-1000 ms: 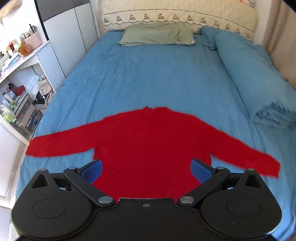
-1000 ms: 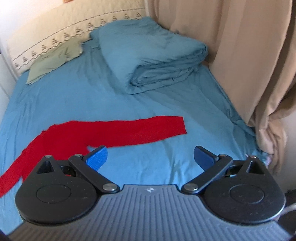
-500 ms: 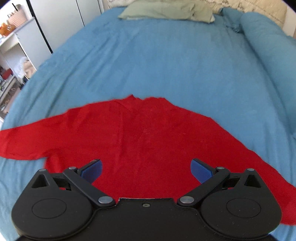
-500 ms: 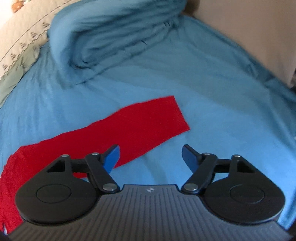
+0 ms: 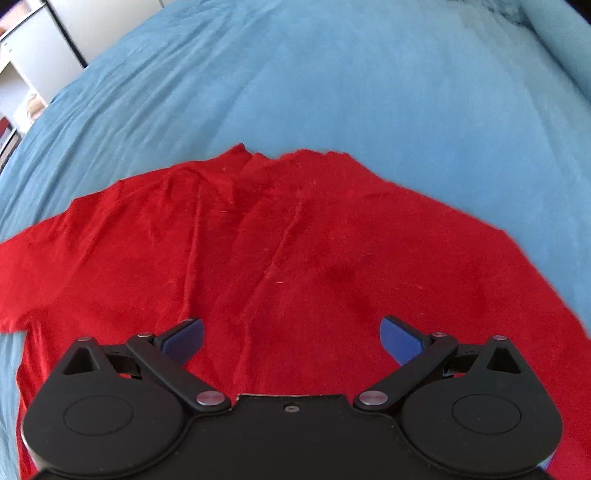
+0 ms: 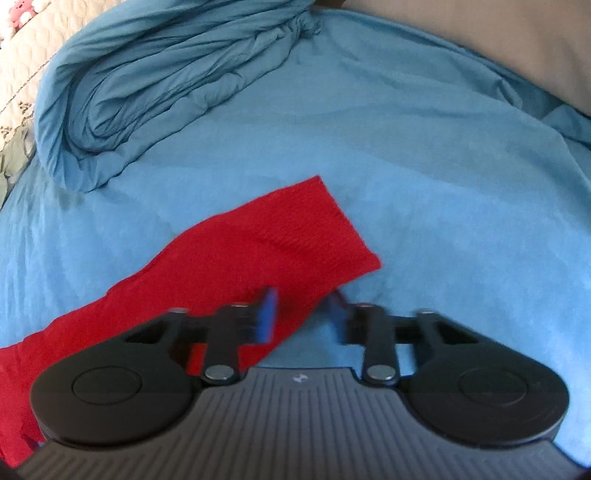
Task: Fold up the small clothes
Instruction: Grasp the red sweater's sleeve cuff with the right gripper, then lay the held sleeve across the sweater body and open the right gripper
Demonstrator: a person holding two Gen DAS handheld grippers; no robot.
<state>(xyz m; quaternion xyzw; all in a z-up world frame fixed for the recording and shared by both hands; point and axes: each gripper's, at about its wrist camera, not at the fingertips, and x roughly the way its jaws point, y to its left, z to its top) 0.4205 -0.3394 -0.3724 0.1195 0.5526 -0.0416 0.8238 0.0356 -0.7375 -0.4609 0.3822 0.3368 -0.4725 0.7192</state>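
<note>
A red long-sleeved sweater (image 5: 288, 251) lies flat on the blue bed sheet (image 5: 332, 81), neckline away from me, sleeves spread to both sides. My left gripper (image 5: 291, 338) is open and empty, low over the sweater's body. In the right wrist view the sweater's right sleeve (image 6: 258, 254) lies on the sheet with its ribbed cuff toward the upper right. My right gripper (image 6: 301, 314) is over the near edge of that sleeve by the cuff, jaws half closed with a gap between them and blurred by motion. They hold nothing.
A folded blue duvet (image 6: 155, 85) lies beyond the sleeve on the right side of the bed. A beige curtain (image 6: 498, 33) hangs past the bed's right edge. White cabinets (image 5: 44, 55) stand left of the bed. A quilted headboard (image 6: 22, 55) is at the far end.
Both grippers have moved down and closer to the sweater. The right gripper's jaws have narrowed from wide open to half closed over the sleeve near the cuff.
</note>
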